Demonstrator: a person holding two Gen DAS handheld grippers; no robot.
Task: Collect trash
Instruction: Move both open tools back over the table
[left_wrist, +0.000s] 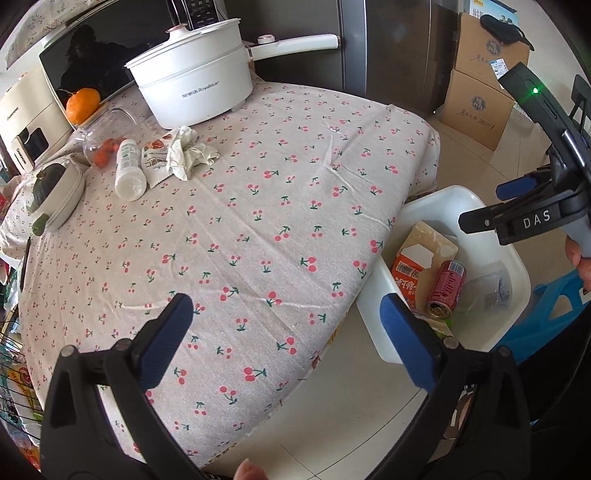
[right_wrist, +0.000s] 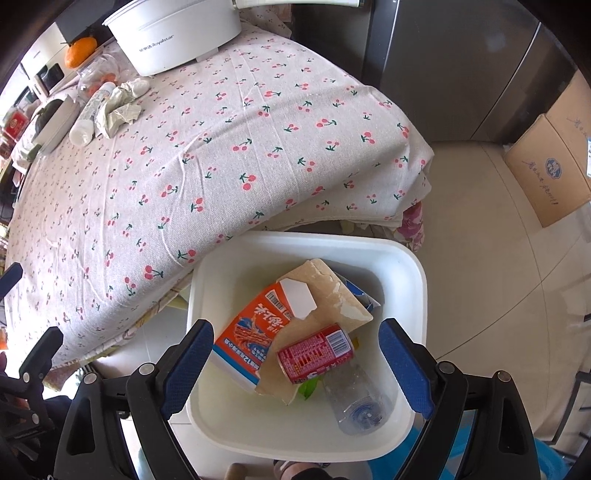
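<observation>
My right gripper (right_wrist: 295, 365) spread wide, empty, over bin (right_wrist: 413, 266) beside table for dropping. Left gripper (left_wrist: 288, 339) spread too, facing tissue (left_wrist: 186, 151), bottle (left_wrist: 129, 170).

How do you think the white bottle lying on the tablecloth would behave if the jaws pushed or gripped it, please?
The white bottle lies on its side and looks round, so a push would probably roll it. Its smooth plastic may slip; it seems light.

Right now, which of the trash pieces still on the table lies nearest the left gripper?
The white bottle, lying on its side. It is the piece closest to the open left gripper; the snack wrapper and the crumpled tissue lie beside it, further back toward the white pot.
</observation>
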